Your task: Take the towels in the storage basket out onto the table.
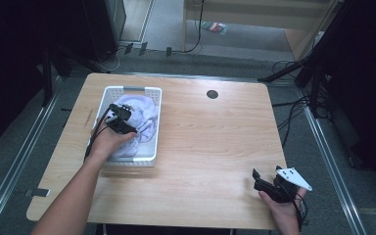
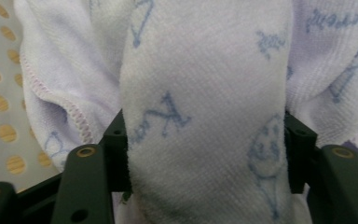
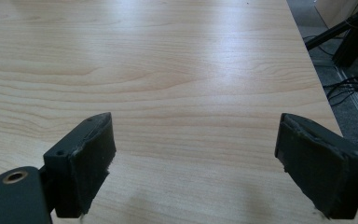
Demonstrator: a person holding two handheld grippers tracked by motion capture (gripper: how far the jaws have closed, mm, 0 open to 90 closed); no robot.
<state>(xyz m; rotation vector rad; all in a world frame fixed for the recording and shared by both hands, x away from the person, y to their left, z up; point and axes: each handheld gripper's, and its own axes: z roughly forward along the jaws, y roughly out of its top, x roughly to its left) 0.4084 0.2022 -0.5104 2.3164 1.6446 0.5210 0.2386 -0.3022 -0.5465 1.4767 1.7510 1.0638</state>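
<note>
**Gathering a fold of the cloth in the basket**

My left gripper (image 1: 127,128) was down inside the white basket (image 1: 152,142) at the left of the high view, and its jaws pinched a thick fold of the pale printed cloth (image 2: 205,116). In the left gripper view the fold filled the gap from pad to pad, bulging up between them, with the basket's perforated wall (image 2: 0,93) at the left edge of the frame. The rest of the cloth lay bunched in the basket around my grip.

My right gripper (image 1: 270,182) rested at the lower right of the high view, jaws spread wide with nothing between them over the bare wooden table (image 3: 177,70).

To do this well, I judged the pinch should take one layer deep enough not to slip, then lift straight up so the cloth cleared the basket rim without dragging the basket along. My free hand could steady the rim if it shifted.
</note>
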